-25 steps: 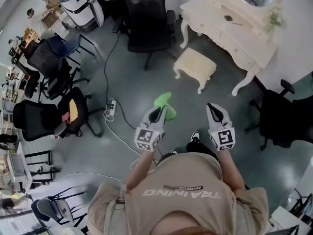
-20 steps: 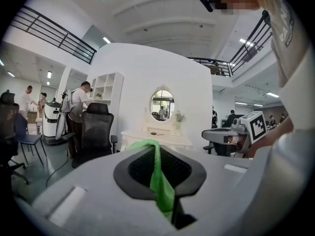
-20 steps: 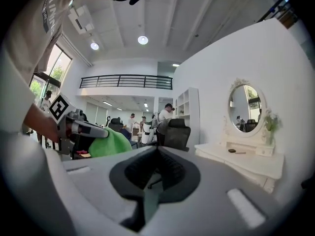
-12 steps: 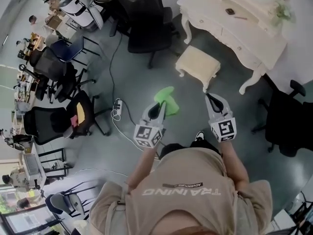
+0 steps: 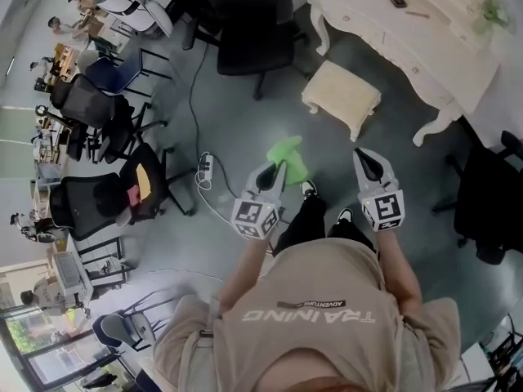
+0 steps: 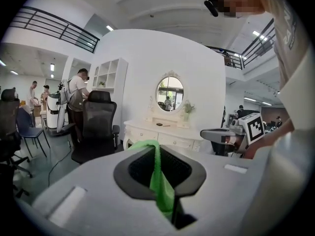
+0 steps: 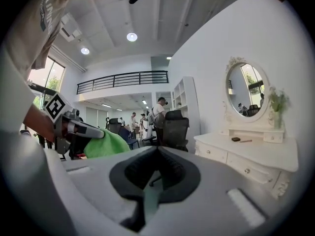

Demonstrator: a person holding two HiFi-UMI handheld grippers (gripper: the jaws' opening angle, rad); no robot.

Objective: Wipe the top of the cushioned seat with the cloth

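Observation:
The cushioned seat (image 5: 341, 96) is a cream stool with curved legs, standing on the grey floor in front of the white dressing table (image 5: 409, 35). A green cloth (image 5: 288, 158) hangs from my left gripper (image 5: 274, 170), which is shut on it; in the left gripper view the cloth (image 6: 158, 178) is pinched between the jaws. My right gripper (image 5: 365, 161) is held level beside it, shut with nothing in it. Both grippers are in the air, short of the seat. In the right gripper view the cloth (image 7: 106, 144) shows at the left.
A black office chair (image 5: 253, 35) stands left of the stool. More chairs (image 5: 122, 178) and a power strip with cable (image 5: 204, 168) lie on the floor to the left. Another black chair (image 5: 490, 202) is at the right. People stand far back in the room.
The person has stepped forward, feet now showing below the grippers. Both grippers keep their pose, and the cloth stays in the left one.

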